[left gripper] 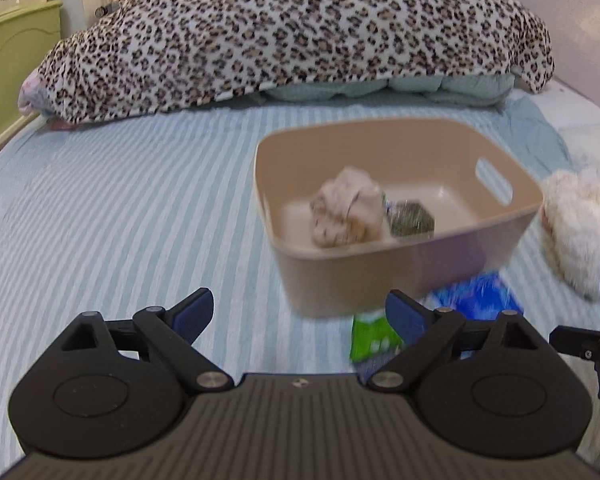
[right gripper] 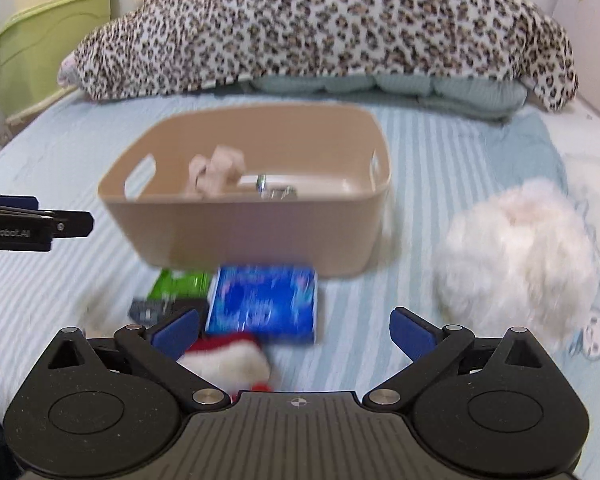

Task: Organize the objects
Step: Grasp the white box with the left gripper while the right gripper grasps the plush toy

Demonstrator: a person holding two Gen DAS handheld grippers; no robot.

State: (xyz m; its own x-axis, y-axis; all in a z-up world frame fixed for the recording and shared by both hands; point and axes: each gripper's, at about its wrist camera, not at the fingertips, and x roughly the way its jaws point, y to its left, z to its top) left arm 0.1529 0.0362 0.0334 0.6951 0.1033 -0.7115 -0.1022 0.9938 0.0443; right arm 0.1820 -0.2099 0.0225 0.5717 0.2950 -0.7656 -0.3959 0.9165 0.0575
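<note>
While both tools hang above the striped bed sheet (right gripper: pixel 40 300), the sorting is judged to be only partly done. On the far left, the left gripper (left gripper: pixel 300 314) is seen with its fingers spread wide, and nothing is held between them. Next comes the beige bin (right gripper: pixel 244 232), which stands in the middle of the bed. Inside it a crumpled pale cloth (left gripper: pixel 346 208) and a small dark packet (left gripper: pixel 412 220) are already placed, touching each other; these two are taken as finished.

Just in front of the bin, several things are still left on the sheet: a green packet (right gripper: pixel 178 282), a dark flat item (right gripper: pixel 150 309) that is too blurred to name, a blue box (right gripper: pixel 262 304) beside them, and a red and white plush piece (right gripper: pixel 228 362) close to the camera. Above this group the right gripper (right gripper: pixel 294 334) is held, also wide open and empty. Farther right, a white fluffy thing (right gripper: pixel 516 264) lies near the bin's side, apart from the others.

About five things, it seems, are still to be put in the bin. The blue box is probably the nearest one for the right gripper.
</note>
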